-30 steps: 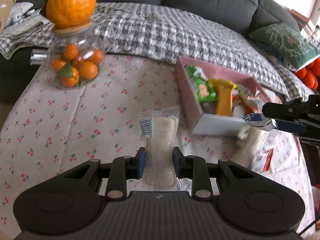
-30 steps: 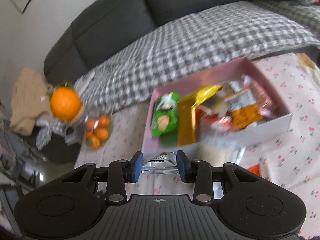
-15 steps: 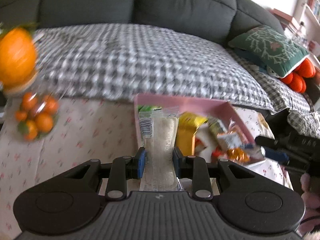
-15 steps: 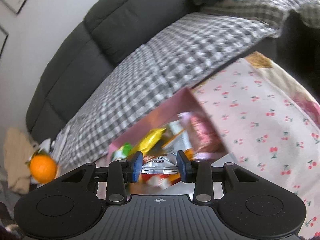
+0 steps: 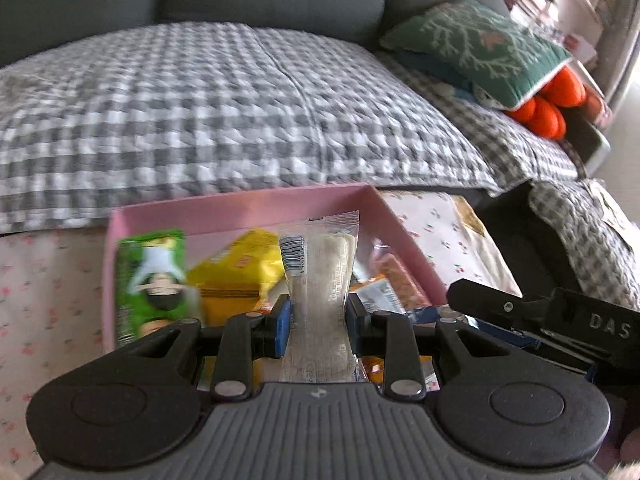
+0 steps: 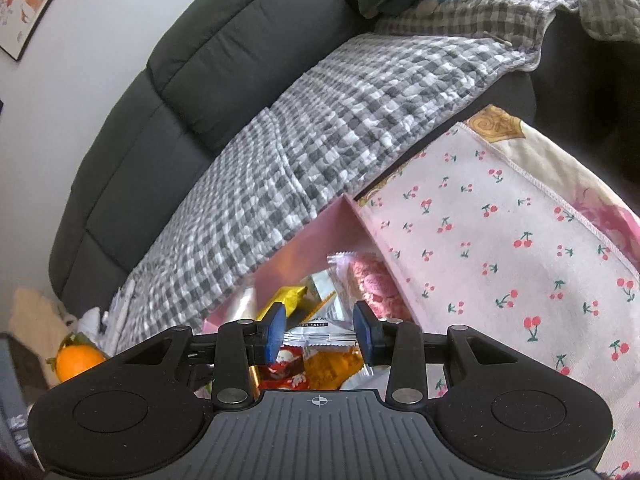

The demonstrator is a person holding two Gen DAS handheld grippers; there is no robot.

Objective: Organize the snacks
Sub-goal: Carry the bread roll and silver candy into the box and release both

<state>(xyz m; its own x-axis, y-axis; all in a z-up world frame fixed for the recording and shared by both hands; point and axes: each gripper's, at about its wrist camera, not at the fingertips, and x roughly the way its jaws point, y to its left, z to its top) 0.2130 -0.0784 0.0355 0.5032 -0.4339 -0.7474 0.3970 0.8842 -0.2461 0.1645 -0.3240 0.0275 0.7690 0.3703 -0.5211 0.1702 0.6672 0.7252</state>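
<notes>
My left gripper (image 5: 317,322) is shut on a clear-wrapped white rice cracker pack (image 5: 320,276) and holds it upright over the pink box (image 5: 248,208). The box holds a green packet (image 5: 150,280), a yellow packet (image 5: 240,272) and several others. My right gripper (image 6: 319,332) is shut on a silver-white snack bar (image 6: 318,332), low over the box's right part (image 6: 320,232), above a pink wafer pack (image 6: 370,284) and an orange packet (image 6: 332,368). The right gripper also shows in the left wrist view (image 5: 452,312), at the right.
The box stands on a cherry-print cloth (image 6: 500,248) near the far table edge. Behind it is a grey sofa with a checked blanket (image 5: 240,100) and a green cushion (image 5: 480,48). An orange (image 6: 78,360) stands far left.
Both grippers have moved from the table beside the box to over the box, each still holding its snack. The jar of small oranges has left the left wrist view.
</notes>
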